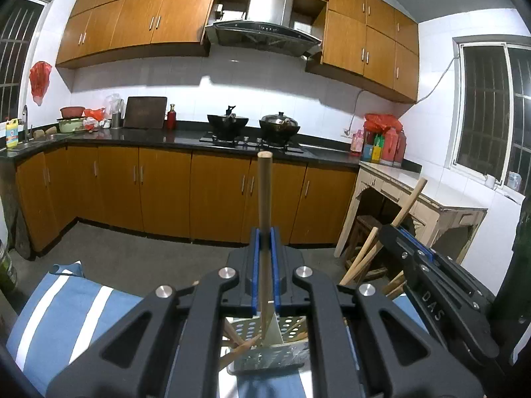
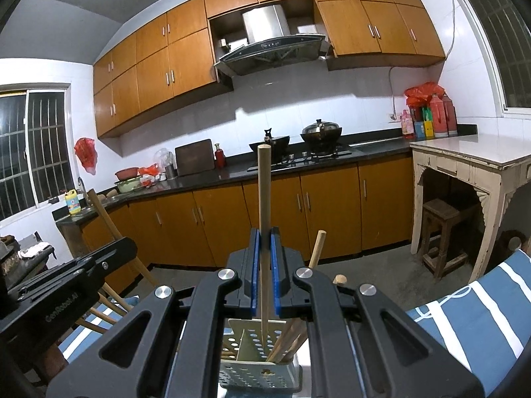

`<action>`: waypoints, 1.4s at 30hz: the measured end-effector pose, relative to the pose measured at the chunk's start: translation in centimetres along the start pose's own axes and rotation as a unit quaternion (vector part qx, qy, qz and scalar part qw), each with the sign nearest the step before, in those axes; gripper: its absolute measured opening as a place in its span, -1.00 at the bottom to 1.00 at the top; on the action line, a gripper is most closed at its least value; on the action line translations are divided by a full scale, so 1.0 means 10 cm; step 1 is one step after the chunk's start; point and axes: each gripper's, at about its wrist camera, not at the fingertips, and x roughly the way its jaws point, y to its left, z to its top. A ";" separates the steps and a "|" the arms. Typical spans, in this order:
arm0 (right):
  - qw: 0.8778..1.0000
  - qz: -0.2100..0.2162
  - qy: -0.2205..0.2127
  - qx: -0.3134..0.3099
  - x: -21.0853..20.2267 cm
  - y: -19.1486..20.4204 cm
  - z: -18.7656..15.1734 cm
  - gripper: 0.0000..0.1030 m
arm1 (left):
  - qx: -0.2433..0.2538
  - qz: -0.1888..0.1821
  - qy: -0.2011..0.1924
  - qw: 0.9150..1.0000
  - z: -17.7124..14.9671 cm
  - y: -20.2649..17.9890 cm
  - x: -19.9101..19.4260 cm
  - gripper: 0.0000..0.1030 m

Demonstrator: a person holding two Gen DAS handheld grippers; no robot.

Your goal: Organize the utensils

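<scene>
Both claws are clamped on wooden sticks: left claw grips one stick upright, right claw another. Each stick's lower end dips into the perforated holder standing on the striped cloth, beside other sticks.

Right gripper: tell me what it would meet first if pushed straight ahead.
The right gripper, shut on a wooden stick, looks clear over open floor until the lower cabinets under the stove; depth is uncertain.
</scene>
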 end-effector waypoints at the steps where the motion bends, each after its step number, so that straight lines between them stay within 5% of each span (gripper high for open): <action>1: 1.000 0.000 0.002 0.000 0.01 0.00 -0.01 -0.86 | 0.000 0.000 0.003 1.000 -0.01 0.00 0.01 -0.85; 4: 1.000 0.007 0.007 0.002 -0.02 0.00 -0.01 -0.79 | 0.000 0.000 0.007 1.000 -0.01 0.00 0.02 -0.61; 6: 1.000 0.003 0.005 0.001 -0.06 -0.01 0.00 -0.42 | 0.006 0.002 0.003 1.000 0.00 -0.01 -0.01 -0.20; 8: 1.000 0.002 0.000 0.000 -0.11 -0.02 -0.01 -0.26 | 0.007 0.000 0.002 1.000 0.00 -0.01 -0.05 -0.17; 16: 1.000 -0.001 -0.012 0.002 -0.38 -0.09 0.02 -0.25 | 0.008 0.012 -0.001 1.000 -0.03 0.05 -0.28 -0.03; 28: 1.000 0.000 -0.005 0.003 -0.83 -0.12 -0.13 0.12 | 0.009 0.024 0.001 1.000 -0.24 0.23 -0.82 0.19; 42: 1.000 0.010 0.016 -0.025 -1.58 0.03 -0.61 0.97 | 0.050 0.053 0.006 0.997 -1.00 0.42 -1.79 0.86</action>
